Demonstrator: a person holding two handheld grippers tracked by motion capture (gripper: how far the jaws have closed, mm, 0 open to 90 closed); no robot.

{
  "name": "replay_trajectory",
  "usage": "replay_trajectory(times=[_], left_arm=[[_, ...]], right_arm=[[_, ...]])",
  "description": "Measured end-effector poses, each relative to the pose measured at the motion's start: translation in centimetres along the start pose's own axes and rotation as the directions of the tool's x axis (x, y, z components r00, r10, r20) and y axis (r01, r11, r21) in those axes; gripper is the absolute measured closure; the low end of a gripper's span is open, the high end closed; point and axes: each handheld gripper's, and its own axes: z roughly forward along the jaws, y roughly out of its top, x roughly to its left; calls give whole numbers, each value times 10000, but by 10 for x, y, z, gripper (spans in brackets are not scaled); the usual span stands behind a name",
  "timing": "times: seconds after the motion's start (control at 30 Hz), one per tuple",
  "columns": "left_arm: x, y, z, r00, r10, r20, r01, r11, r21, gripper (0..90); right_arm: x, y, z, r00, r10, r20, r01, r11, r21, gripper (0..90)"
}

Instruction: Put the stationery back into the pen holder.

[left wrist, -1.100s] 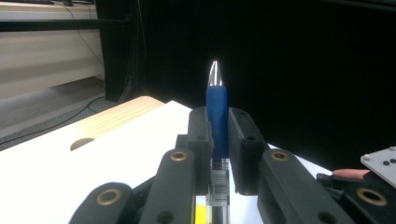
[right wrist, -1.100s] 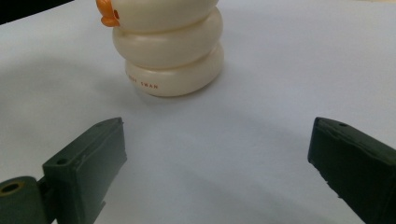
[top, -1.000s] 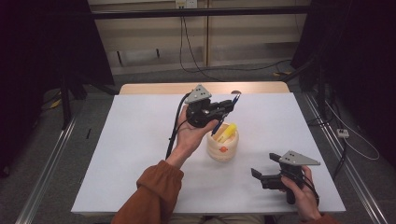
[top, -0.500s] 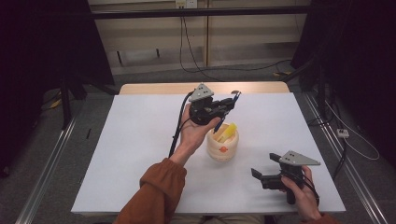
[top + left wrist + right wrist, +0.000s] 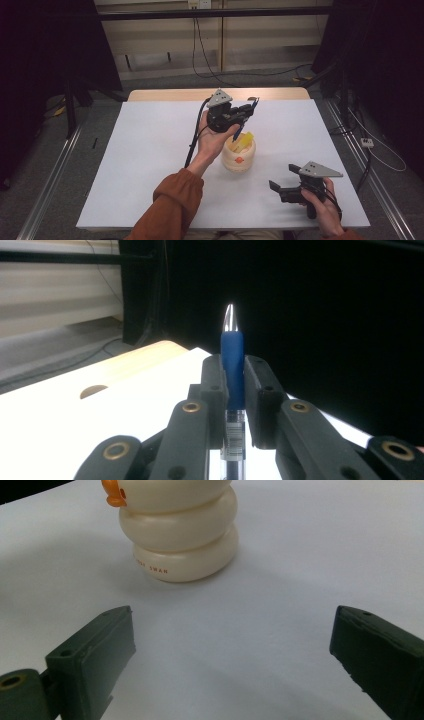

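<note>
Above the white table [image 5: 150, 165], left gripper [image 5: 234, 377] clamps a blue pen [image 5: 232, 365]; right gripper [image 5: 232, 645] gapes wide.

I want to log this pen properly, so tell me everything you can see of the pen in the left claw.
The pen has a blue rubbery grip sleeve, a silver metal cone tip and a clear plastic barrel with a small printed label below the grip. The left claw is shut on it, its two black jaws pressing the grip from either side, with the tip sticking out beyond them. In the high view it slants over the cream ringed holder, which has yellow items in it. Its rear end is hidden behind the claw.
</note>
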Motion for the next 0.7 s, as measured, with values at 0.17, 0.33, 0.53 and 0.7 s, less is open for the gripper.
replay_trajectory(times=[0.17, 0.33, 0.53, 0.7], left_arm=[[2, -4, 7, 9999, 93, -73, -92, 9999, 129, 802], [3, -9, 11, 9997, 172, -145, -167, 9995, 278, 802], [5, -12, 11, 9996, 207, -199, -200, 9993, 303, 802], [8, -16, 9, 9997, 152, -181, -146, 9993, 337, 802]], right_arm=[[0, 0, -1, 10000, 25, 7, -25, 10000, -8, 41], [0, 0, -1, 10000, 18, -17, -18, 10000, -3, 41], [0, 0, -1, 10000, 13, -23, -13, 10000, -11, 41], [-1, 0, 0, 10000, 21, -10, -21, 10000, 7, 41]])
